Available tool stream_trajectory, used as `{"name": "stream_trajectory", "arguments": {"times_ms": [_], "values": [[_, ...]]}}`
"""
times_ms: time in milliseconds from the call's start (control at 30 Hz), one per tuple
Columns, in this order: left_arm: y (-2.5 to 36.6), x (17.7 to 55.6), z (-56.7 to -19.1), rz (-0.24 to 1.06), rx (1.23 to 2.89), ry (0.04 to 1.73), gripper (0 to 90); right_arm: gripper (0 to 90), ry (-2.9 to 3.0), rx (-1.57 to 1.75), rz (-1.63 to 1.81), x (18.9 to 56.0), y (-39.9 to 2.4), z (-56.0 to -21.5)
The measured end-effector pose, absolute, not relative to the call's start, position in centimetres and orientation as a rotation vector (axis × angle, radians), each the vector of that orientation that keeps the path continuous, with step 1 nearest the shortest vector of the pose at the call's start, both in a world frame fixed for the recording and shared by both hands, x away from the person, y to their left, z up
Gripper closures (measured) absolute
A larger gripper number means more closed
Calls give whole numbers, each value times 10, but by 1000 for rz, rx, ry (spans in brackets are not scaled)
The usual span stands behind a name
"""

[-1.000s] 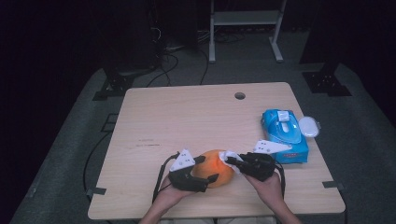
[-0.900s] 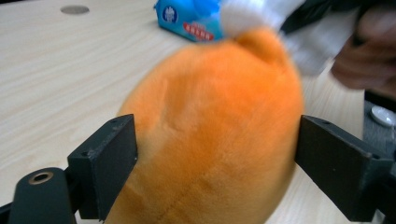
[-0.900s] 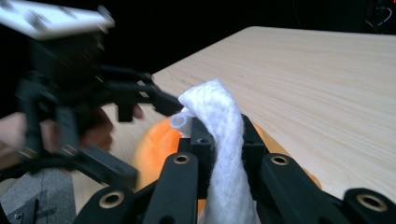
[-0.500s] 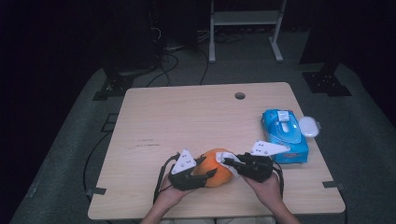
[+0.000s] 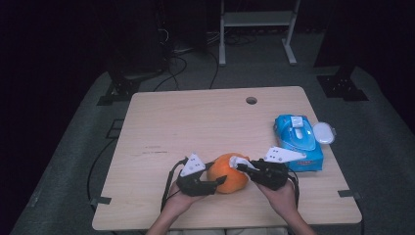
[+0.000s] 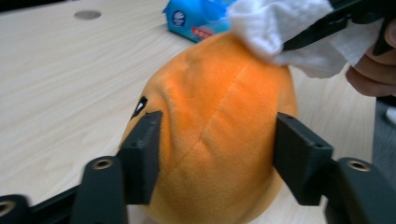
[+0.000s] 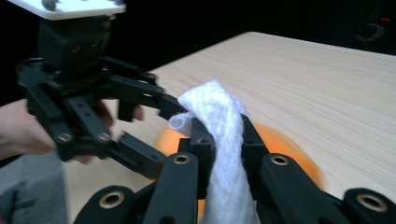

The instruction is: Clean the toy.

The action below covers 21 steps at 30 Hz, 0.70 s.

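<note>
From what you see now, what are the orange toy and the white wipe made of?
Orange toy: seemingly plush fabric, matte and fuzzy, with a stitched seam running down its middle; probably soft-stuffed.
White wipe: apparently thin nonwoven cloth or tissue, matte, with a fine embossed texture and soft folds; whether it is damp cannot be told.

Both forearms come in from the table's near edge. The left gripper (image 5: 219,181) points right, its jaws having just been opening slightly yet pressing on the orange plush toy (image 5: 227,172). The right gripper (image 5: 246,168) points left, jaws clamped on a white wipe (image 7: 223,154).
</note>
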<state>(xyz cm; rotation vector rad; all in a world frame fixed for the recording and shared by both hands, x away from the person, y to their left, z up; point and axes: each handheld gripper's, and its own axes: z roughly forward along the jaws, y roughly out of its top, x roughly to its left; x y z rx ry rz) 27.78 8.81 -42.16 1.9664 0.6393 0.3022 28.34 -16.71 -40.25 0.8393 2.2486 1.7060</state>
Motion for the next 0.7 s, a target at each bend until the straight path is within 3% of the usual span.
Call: {"name": "stream_trajectory", "arguments": {"times_ms": [167,333,400,467,600,700], "values": [[91,280,-422,246,1957,645,362,804,2241,878,1673,288,-173,-406],[91,291,-432,222,1942,702,141,805,2255,927,1666,293,-183,-412],[91,295,-438,175,1945,720,99,804,2270,906,1691,291,-178,-411],[92,293,-439,174,1954,701,125,803,2301,853,1685,287,-170,-410],[93,286,-433,253,1980,648,378,805,2303,834,1695,286,-165,-412],[94,284,-428,277,1976,639,418,805,2260,885,1690,290,-175,-411]]}}
